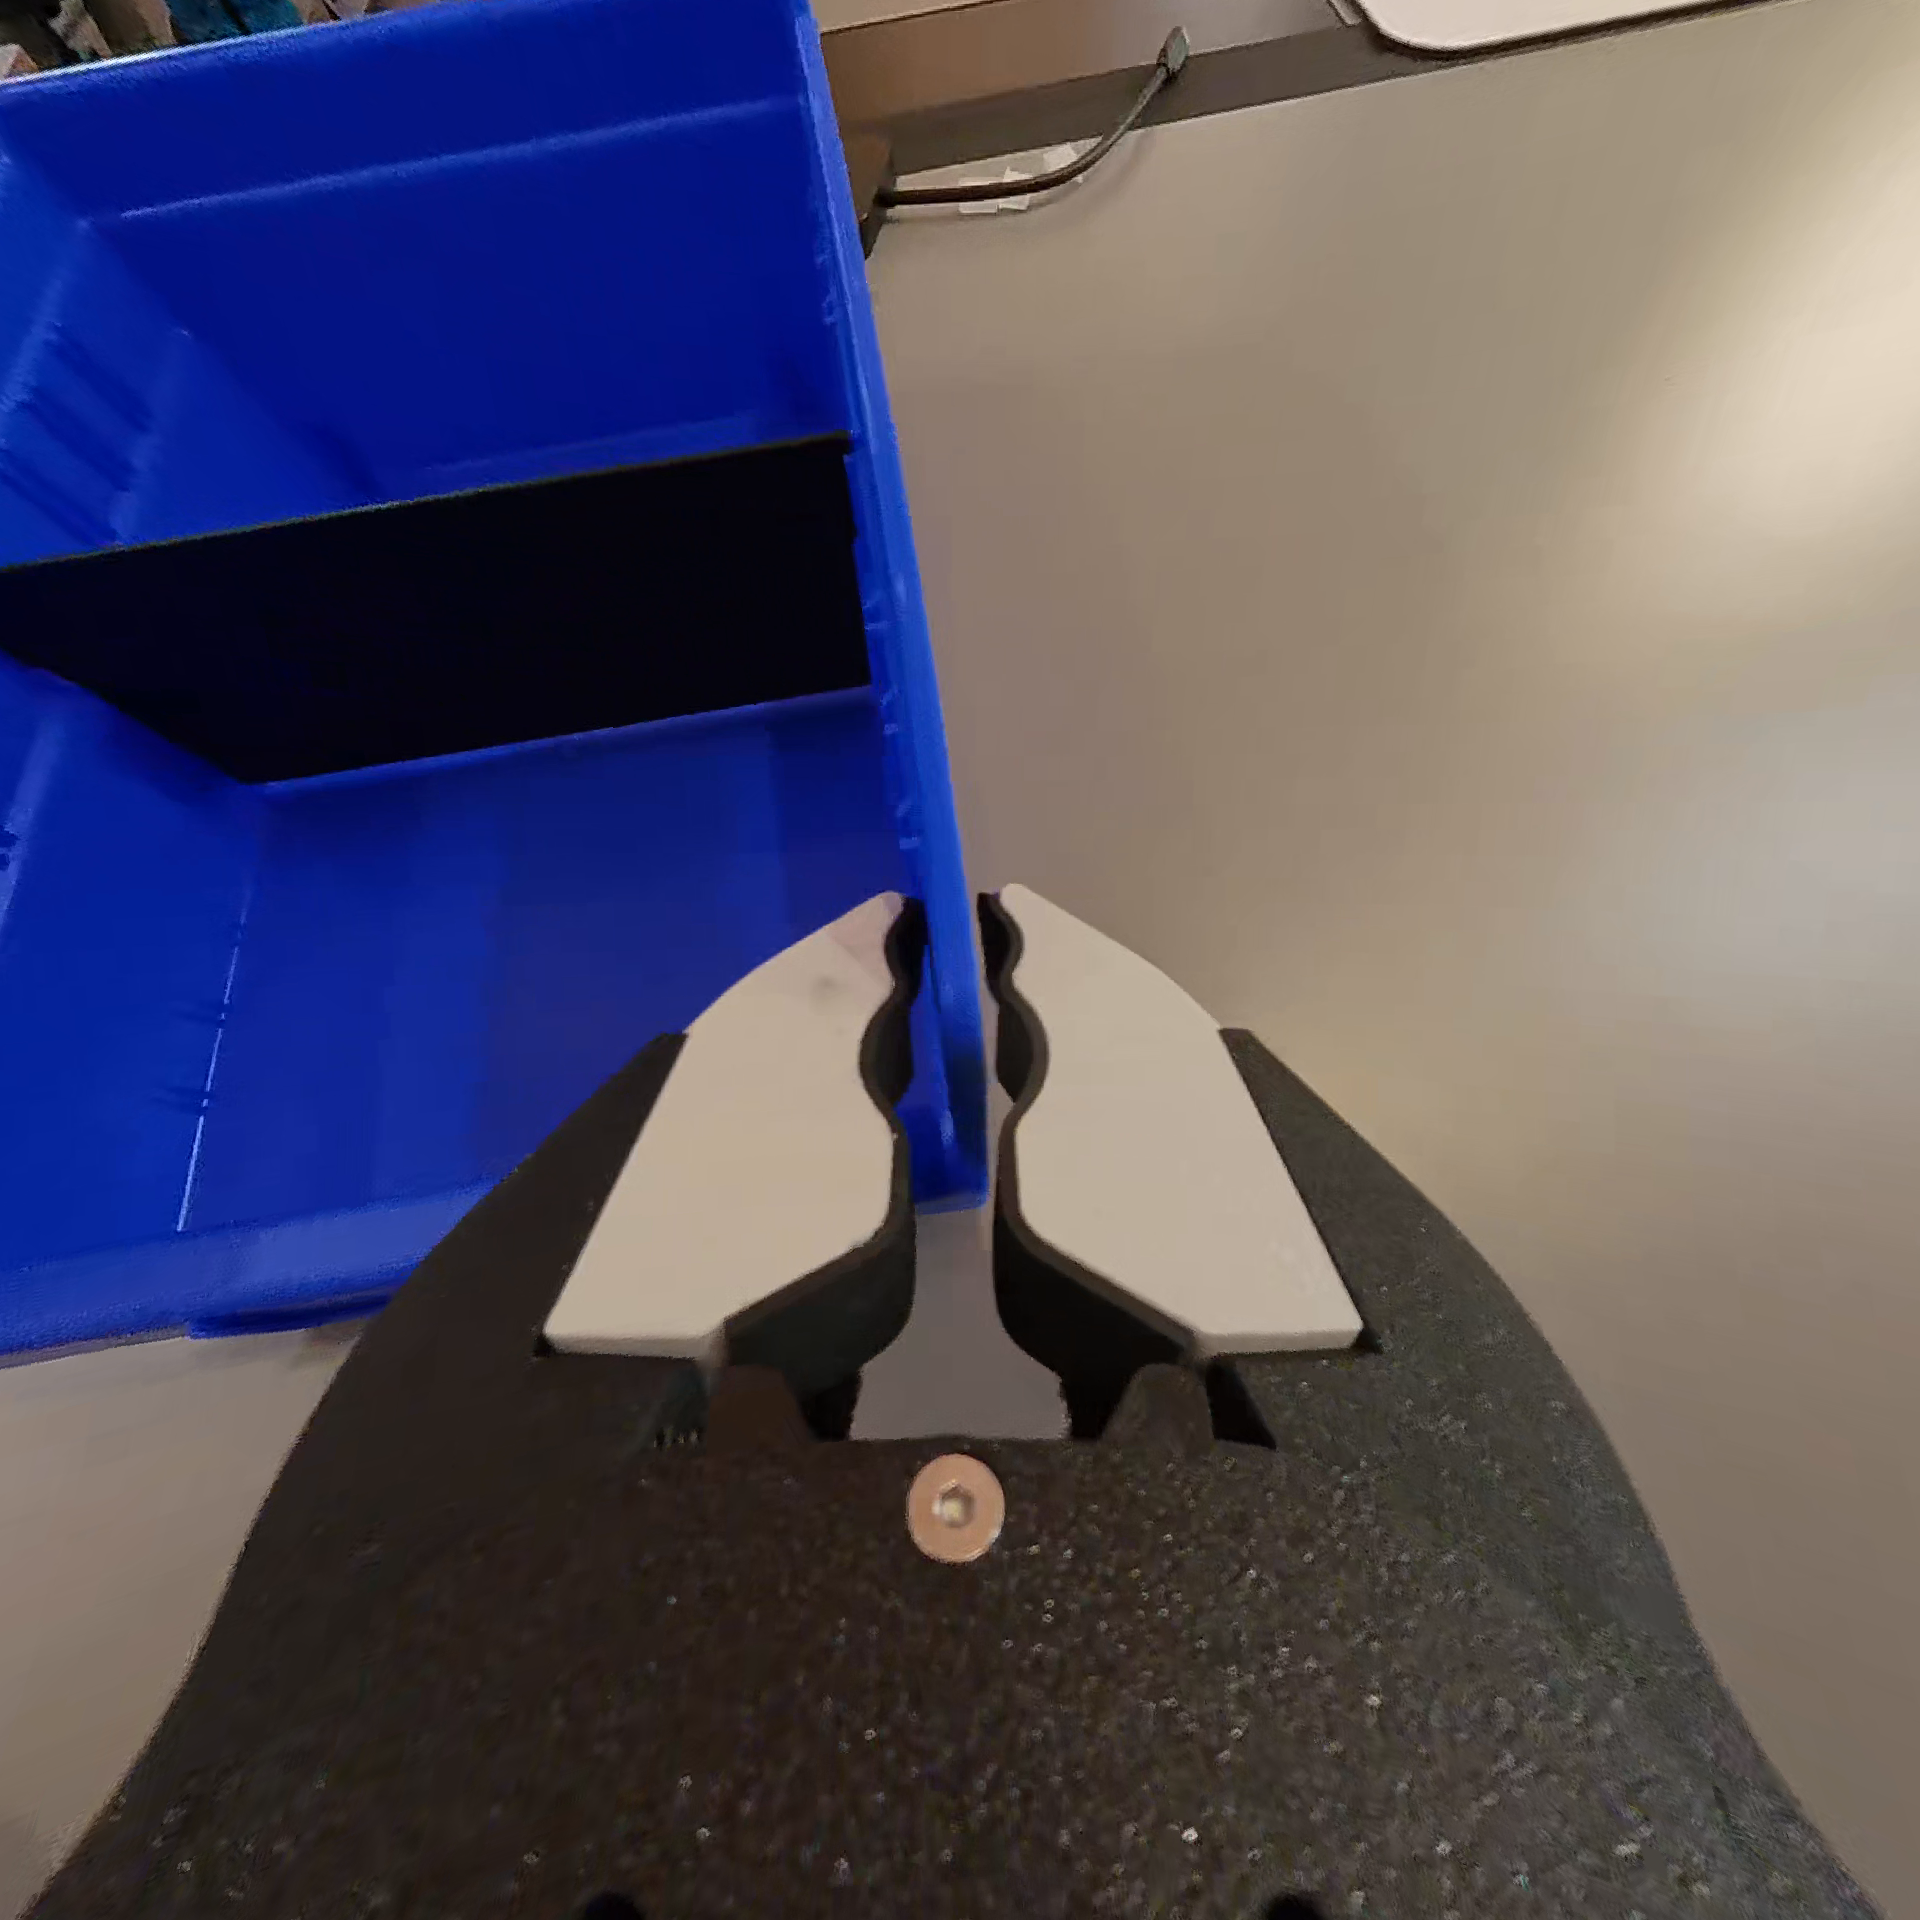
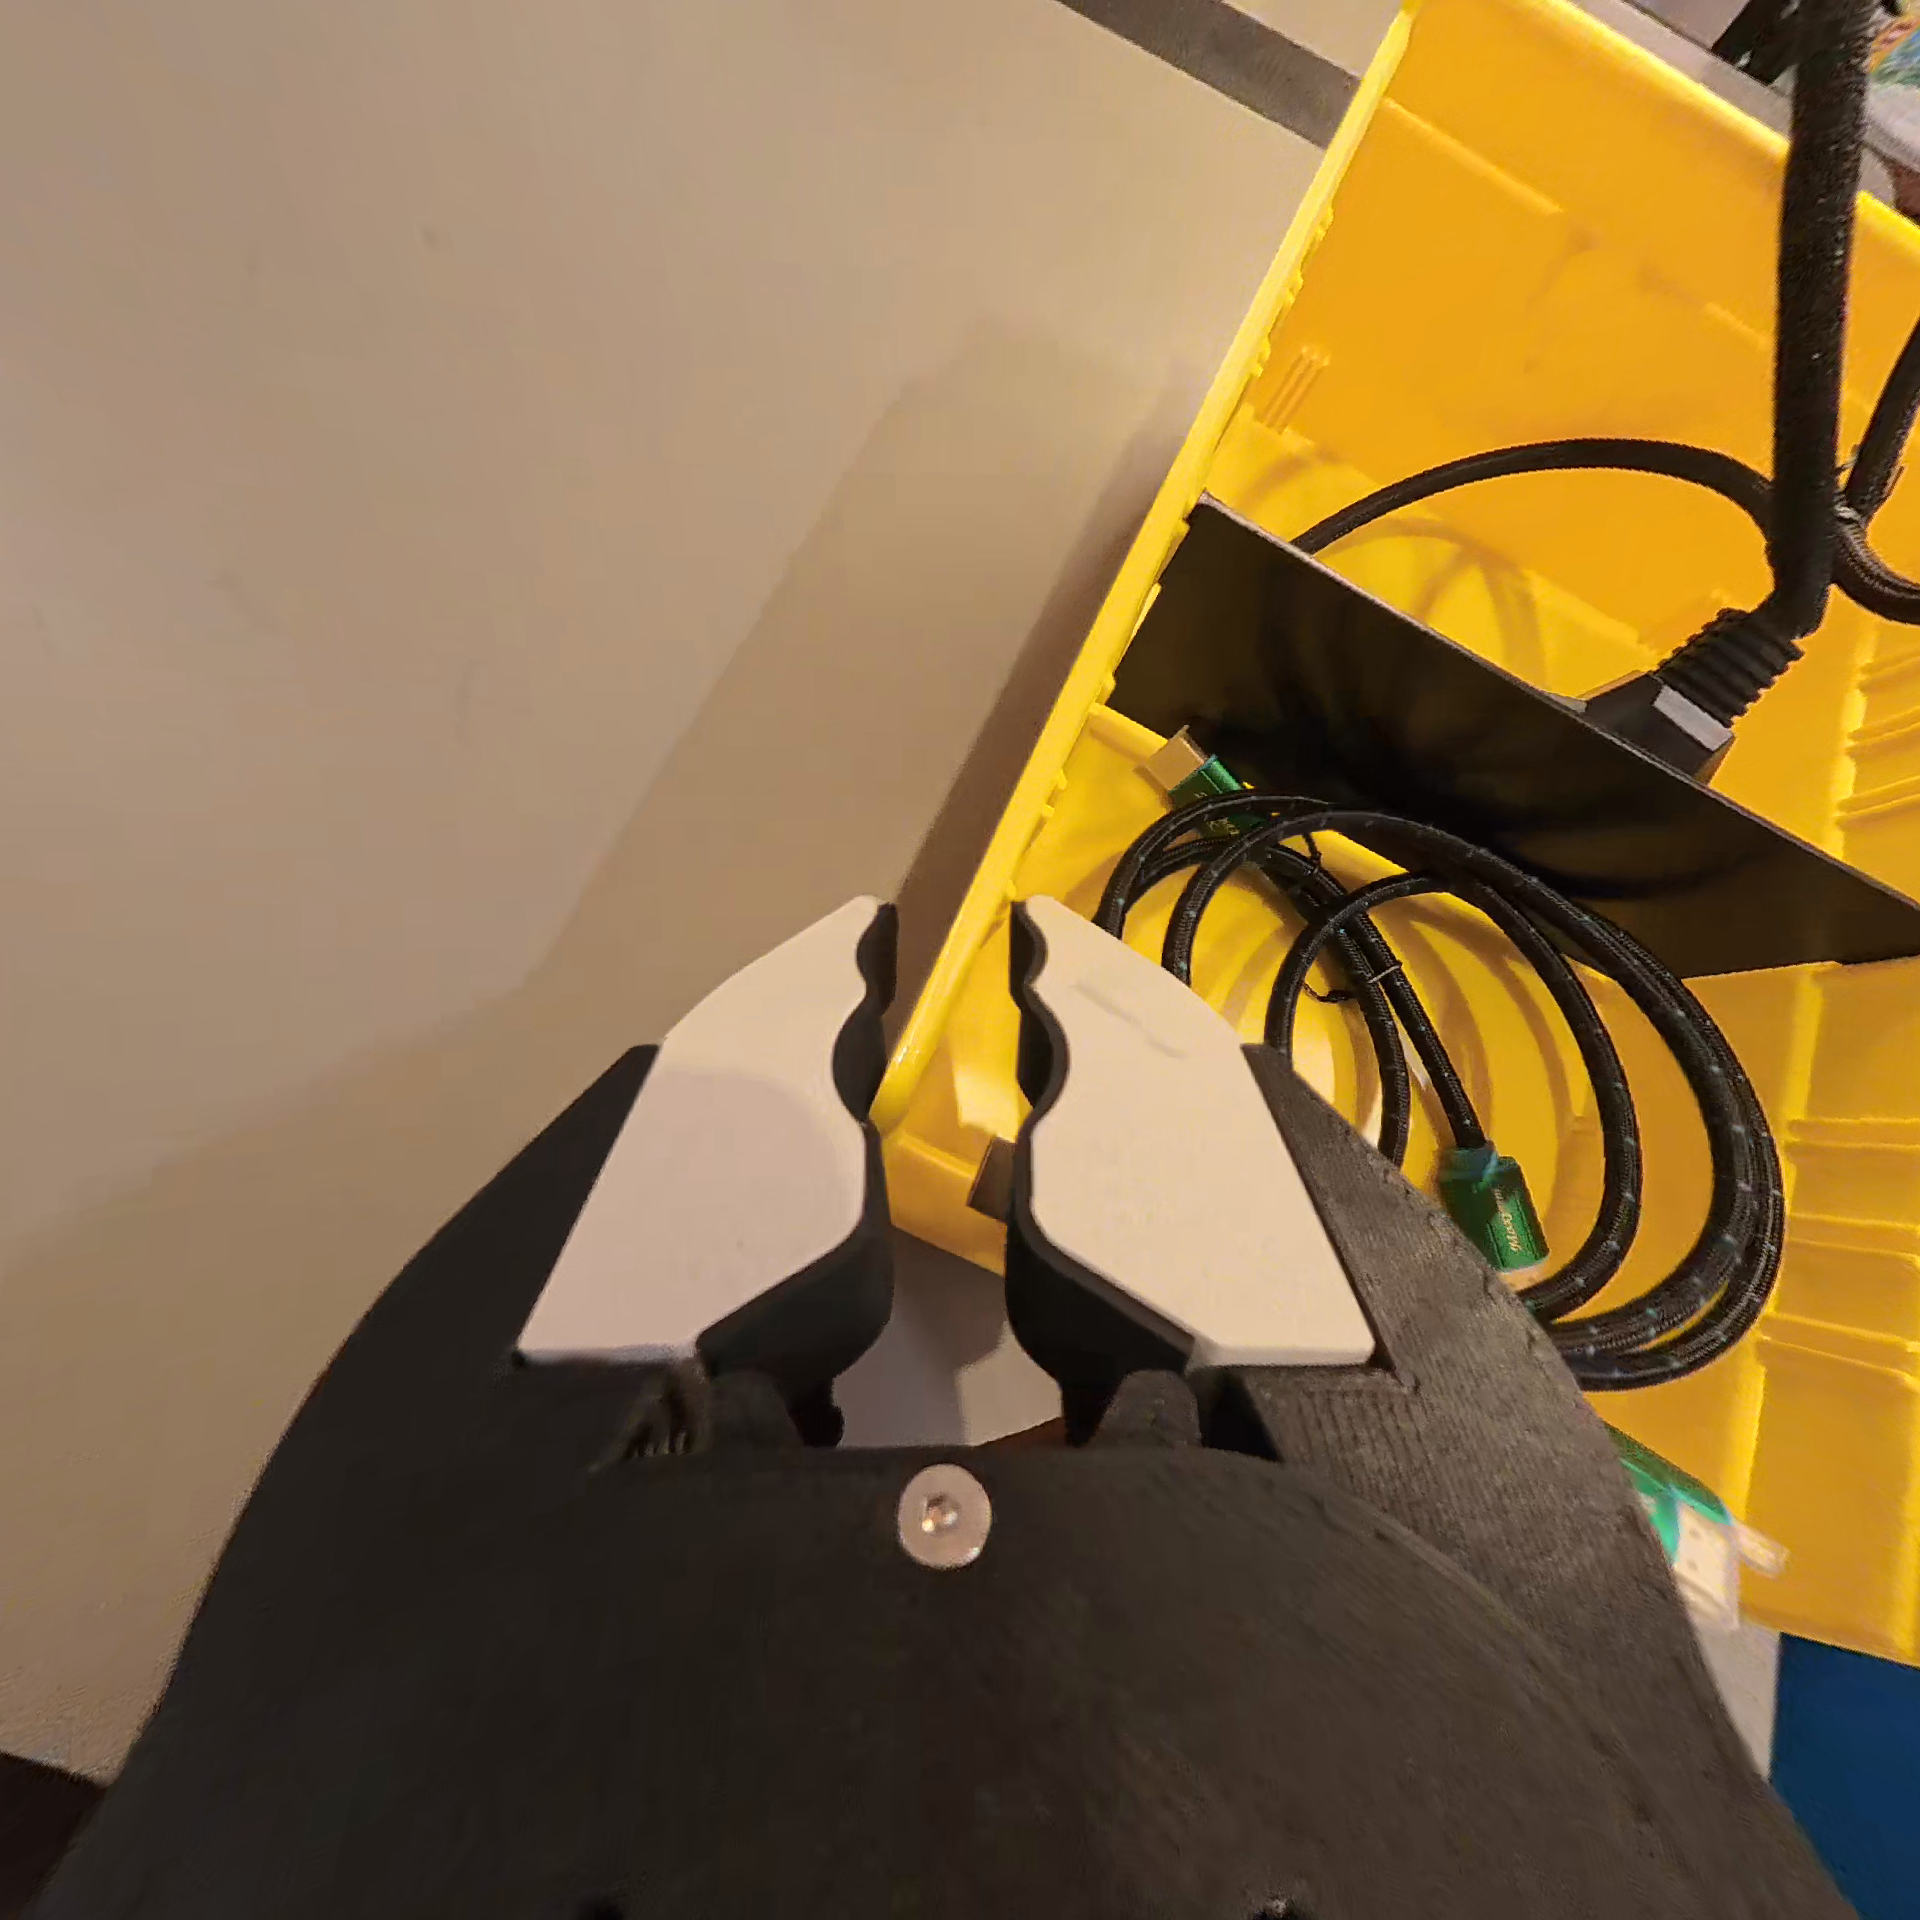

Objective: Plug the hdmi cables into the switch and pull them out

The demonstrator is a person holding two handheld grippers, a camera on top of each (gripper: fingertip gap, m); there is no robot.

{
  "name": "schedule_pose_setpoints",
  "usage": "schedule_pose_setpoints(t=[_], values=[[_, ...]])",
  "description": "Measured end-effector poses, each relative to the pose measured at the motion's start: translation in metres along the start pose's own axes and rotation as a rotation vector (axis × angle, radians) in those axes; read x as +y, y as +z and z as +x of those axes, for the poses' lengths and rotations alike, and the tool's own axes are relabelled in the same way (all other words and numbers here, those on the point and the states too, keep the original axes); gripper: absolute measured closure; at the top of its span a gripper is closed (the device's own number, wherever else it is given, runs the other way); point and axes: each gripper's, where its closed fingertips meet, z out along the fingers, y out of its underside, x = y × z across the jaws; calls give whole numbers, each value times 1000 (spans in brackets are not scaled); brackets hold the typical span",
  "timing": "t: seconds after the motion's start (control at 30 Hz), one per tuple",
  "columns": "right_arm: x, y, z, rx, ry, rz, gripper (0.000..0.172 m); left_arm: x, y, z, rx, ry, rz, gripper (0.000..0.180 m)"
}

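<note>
My left gripper [image 1: 951,914] straddles the right wall of a blue bin [image 1: 468,312] near its front corner, one pad inside and one outside, shut on the wall. The bin has a black divider [image 1: 468,603] and nothing shows inside it. My right gripper [image 2: 951,920] straddles the left wall of a yellow bin [image 2: 1455,260] near its front corner and is shut on it. The yellow bin sits at a slant in that view. It holds a coiled black braided cable [image 2: 1558,1039] with green plugs [image 2: 1496,1205] in front of a black divider [image 2: 1455,748].
Both bins are on a beige table [image 1: 1455,727]. A thick black cable with a plug [image 2: 1683,686] hangs over the yellow bin's divider. A thin black cable [image 1: 1091,156] lies at the table's far edge, beside a white object [image 1: 1558,21]. Something blue [image 2: 1829,1787] shows under the yellow bin's front. The left gripper's tips are roughly 65 cm from the right gripper's.
</note>
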Motion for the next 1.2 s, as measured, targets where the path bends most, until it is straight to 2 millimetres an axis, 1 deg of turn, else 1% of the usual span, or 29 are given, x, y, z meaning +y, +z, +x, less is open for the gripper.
schedule_pose_setpoints(t=[0.03, 0.13, 0.23, 0.33, 0.47, 0.63, 0.8, 0.87, 0.97, 1.07, 1.2], values=[[-1, 0, 0, 10, 5, 7, 152, -1, 0, 0, 10, 1, 4, 172], [-1, 0, 1, 31, -35, 19, 155, 0, -2, 0, 33, 28, 5, 172], [0, 0, 2, 15, -46, 22, 157, 4, -8, 3, 66, 97, -3, 173], [1, -1, 4, -20, -73, 28, 160, 9, -17, 15, 160, 166, -1, 173], [-3, 1, 2, -96, -115, 49, 164, 15, -31, 40, 337, 249, 9, 173], [-18, 11, -17, -225, -203, 80, 164, 22, -49, 77, 602, 339, 20, 175], [-39, 27, -37, -349, -313, 114, 164, 36, -73, 123, 897, 443, 11, 176], [-46, 32, -47, -414, -364, 130, 164, 43, -85, 142, 1029, 482, 0, 174], [-58, 40, -63, -519, -429, 148, 163, 49, -97, 168, 1184, 520, -24, 174], [-70, 47, -82, -624, -502, 173, 163, 52, -103, 191, 1292, 569, -35, 174], [-91, 61, -108, -751, -567, 213, 164, 49, -103, 218, 1369, 611, -46, 173]])
